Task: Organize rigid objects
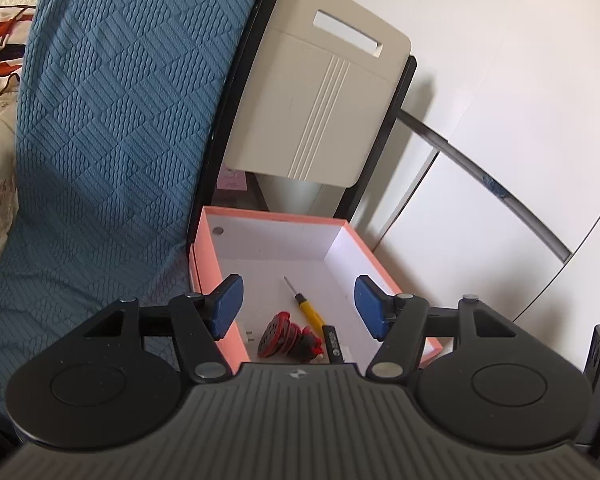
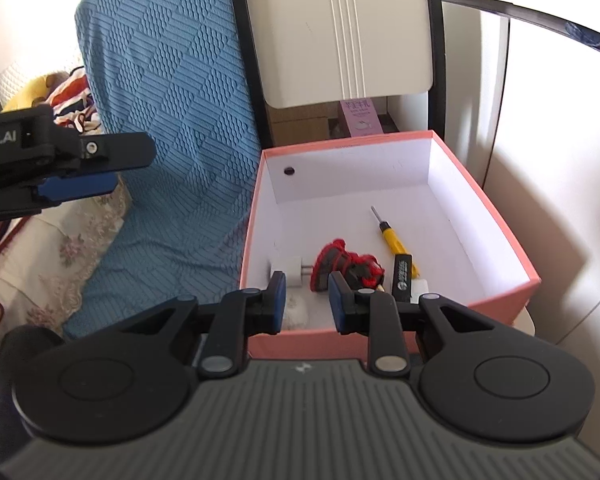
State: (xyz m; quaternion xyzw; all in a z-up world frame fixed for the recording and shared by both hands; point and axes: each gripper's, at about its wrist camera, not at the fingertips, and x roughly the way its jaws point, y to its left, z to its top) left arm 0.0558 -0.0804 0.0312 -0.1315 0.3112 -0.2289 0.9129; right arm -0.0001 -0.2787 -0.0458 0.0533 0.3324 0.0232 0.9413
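Note:
A pink box [image 1: 208, 236] with a white inside stands open beside the blue sofa. In it lie a yellow screwdriver [image 1: 310, 310], a red and black toy [image 1: 288, 336], a black stick-shaped item [image 1: 334, 344] and a white plug [image 2: 294, 274]. My left gripper [image 1: 298, 306] is open and empty above the box's near edge. It also shows in the right wrist view [image 2: 76, 188], at the far left over the sofa. My right gripper [image 2: 306, 300] hangs over the box's [image 2: 496, 216] near rim, jaws partly open with nothing between them. The screwdriver [image 2: 392, 236] and toy [image 2: 340, 264] lie just beyond it.
A blue textured sofa cover [image 1: 112, 120] lies left of the box. A beige plastic case [image 1: 320, 88] with a handle slot stands behind it in a black frame. White cabinet doors [image 1: 500, 140] are on the right. Patterned cushions [image 2: 68, 92] lie at the far left.

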